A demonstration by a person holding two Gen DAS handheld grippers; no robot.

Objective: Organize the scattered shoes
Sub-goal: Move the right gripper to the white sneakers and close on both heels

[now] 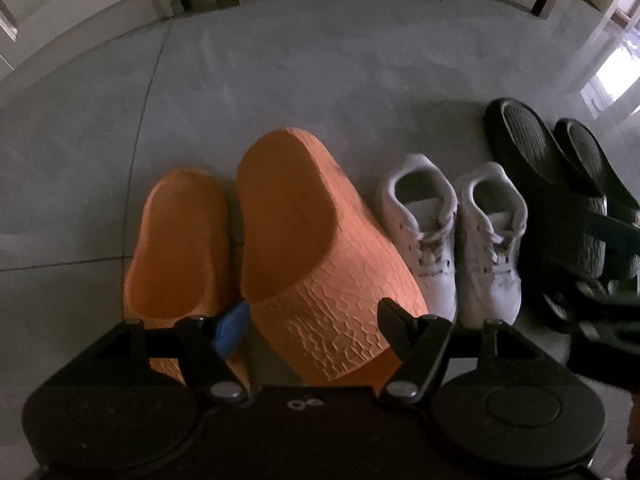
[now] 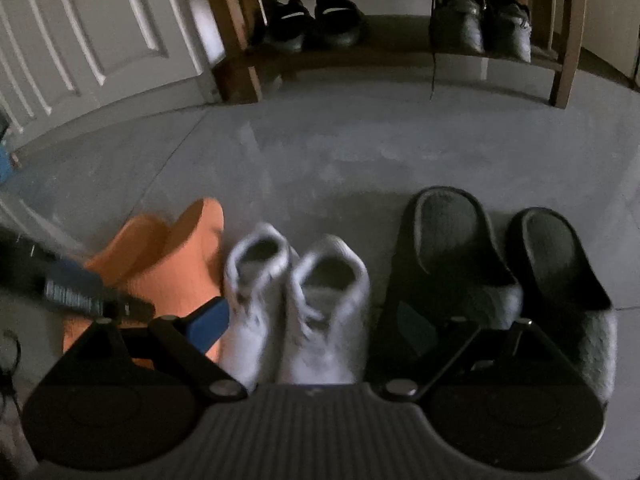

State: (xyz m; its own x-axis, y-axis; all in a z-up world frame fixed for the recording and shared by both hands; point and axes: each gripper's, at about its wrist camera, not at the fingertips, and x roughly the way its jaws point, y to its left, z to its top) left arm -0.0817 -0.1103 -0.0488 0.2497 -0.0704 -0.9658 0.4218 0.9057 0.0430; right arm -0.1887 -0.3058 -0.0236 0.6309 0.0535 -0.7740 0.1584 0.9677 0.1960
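My left gripper [image 1: 312, 324] is shut on the toe band of an orange slipper [image 1: 320, 240], which is tilted with its heel raised. Its mate [image 1: 180, 240] lies flat on the floor just to the left. A pair of white sneakers [image 1: 452, 232] stands to the right, then a pair of black slippers [image 1: 560, 184]. In the right wrist view my right gripper [image 2: 344, 332] is open wide, hovering over the white sneakers [image 2: 296, 300] with nothing gripped. The black slippers [image 2: 512, 272] sit to its right and the orange slippers [image 2: 172, 264] to its left, beside the left gripper [image 2: 72, 288].
A wooden shoe rack [image 2: 392, 56] stands at the back with two pairs of black shoes [image 2: 312, 24] on its low shelf. A white panelled door [image 2: 80, 40] is at the left. Grey tiled floor [image 2: 340, 140] lies between the rack and the row of shoes.
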